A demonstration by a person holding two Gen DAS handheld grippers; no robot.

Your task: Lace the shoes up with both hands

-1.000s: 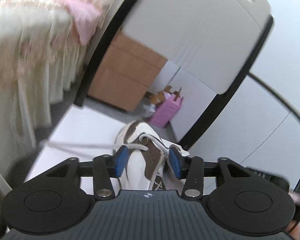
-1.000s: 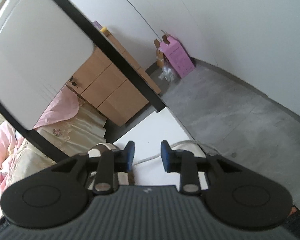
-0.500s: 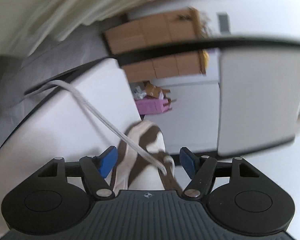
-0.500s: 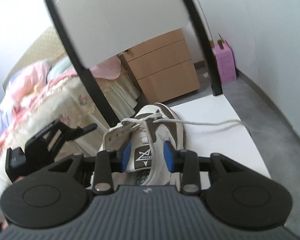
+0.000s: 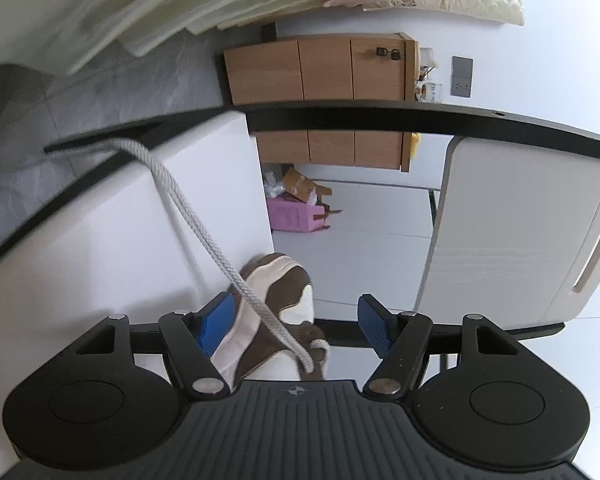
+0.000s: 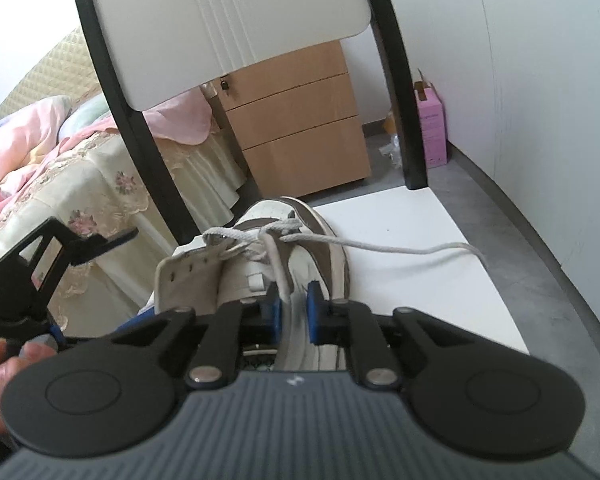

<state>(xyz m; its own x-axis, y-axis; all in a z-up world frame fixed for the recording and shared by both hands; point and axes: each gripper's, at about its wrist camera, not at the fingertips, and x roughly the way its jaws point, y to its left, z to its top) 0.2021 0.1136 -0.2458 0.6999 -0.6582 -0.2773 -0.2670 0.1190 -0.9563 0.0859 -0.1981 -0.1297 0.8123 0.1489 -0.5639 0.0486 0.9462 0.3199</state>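
Far off on the floor you have a pink carton standing open at the top; what is in it you cannot tell from here; beside it in the left wrist view lies an open brown cardboard box with crumpled plastic. The shoe sits on the white table, near its left edge; smooth white leather with brown suede panels, toe pointing far, heel near you, long axis running along your right gripper's line. The lace is a woven, rope-like white cord; one end trails right across the tabletop. Your right gripper is closing, blue pads narrow, a flat lace strand running between them; whether they pinch it yet you cannot tell. Your left gripper stands wide, nothing gripped; the shoe's toe and a cord lie between its fingers.
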